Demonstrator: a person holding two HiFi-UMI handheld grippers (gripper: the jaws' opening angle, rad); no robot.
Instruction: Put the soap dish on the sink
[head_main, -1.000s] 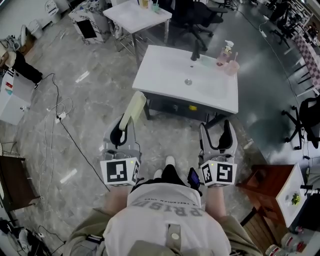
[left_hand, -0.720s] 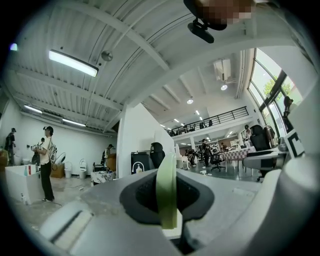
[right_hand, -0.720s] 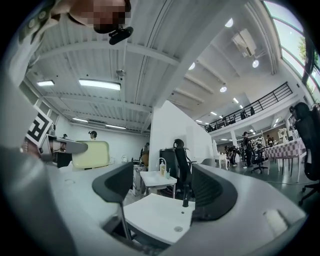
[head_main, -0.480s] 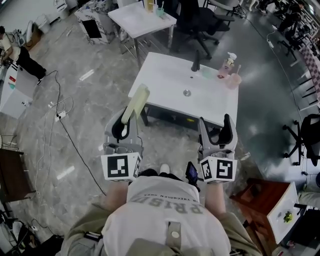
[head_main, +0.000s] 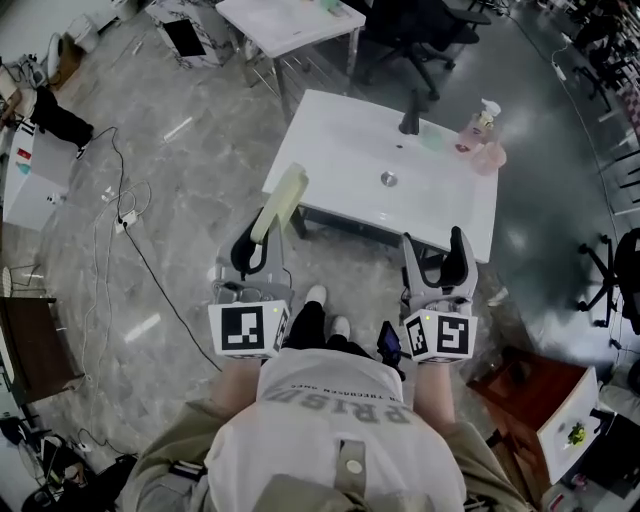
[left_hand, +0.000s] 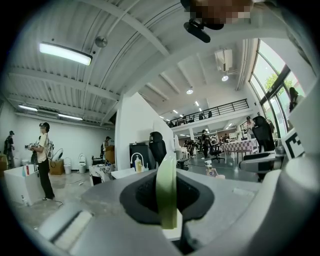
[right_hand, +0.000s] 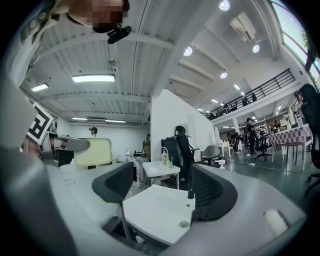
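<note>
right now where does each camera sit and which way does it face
head view: on the person's head, looking steeply down at the sink; shows torso, left gripper, right gripper.
left gripper view: on that gripper, looking level along jaws shut on the soap dish.
right gripper view: on that gripper, looking level between open, empty jaws at the sink.
shared: head and right gripper views show sink and soap dish.

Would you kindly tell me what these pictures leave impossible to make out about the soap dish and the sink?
- Pale green plastic soap dish: edge-on in the left gripper view, so its faces are hidden there.
- Its gripped end: head view, hidden inside the left hand-held gripper.
- Pink pump bottle label: head view, too small.
- White sink: right gripper view, one end behind a jaw.
</note>
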